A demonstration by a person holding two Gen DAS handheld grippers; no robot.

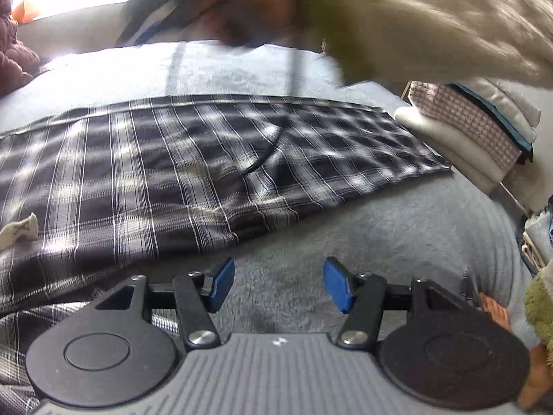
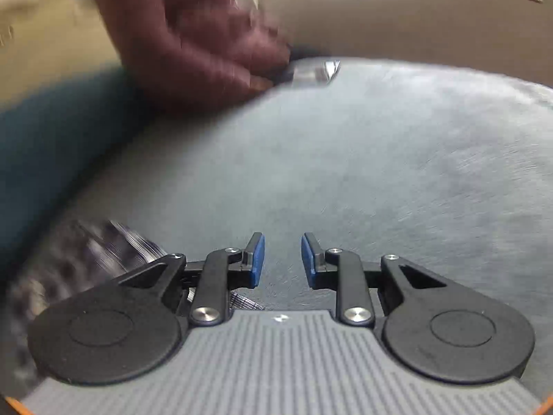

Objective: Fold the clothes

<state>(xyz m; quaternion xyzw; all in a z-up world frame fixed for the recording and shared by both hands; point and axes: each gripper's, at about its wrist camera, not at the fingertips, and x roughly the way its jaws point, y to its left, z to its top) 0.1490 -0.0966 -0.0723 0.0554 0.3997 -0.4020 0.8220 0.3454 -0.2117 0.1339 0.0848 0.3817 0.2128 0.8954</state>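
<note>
A black-and-white plaid garment point(image 1: 166, 166) lies spread flat across a grey blanket point(image 1: 380, 228), with a white label point(image 1: 20, 230) at its left edge. My left gripper point(image 1: 278, 285) is open and empty, just above the blanket beside the garment's near edge. My right gripper point(image 2: 282, 261) is open and empty over bare grey blanket point(image 2: 380, 159); a blurred bit of the plaid garment point(image 2: 90, 252) shows at its lower left. The right view is motion-blurred.
A stack of folded clothes point(image 1: 477, 131) stands at the right edge of the blanket. A maroon quilted item point(image 2: 193, 38) and a teal cloth point(image 2: 52, 152) lie at the far left. The person's cream sleeve point(image 1: 432, 24) crosses above the garment.
</note>
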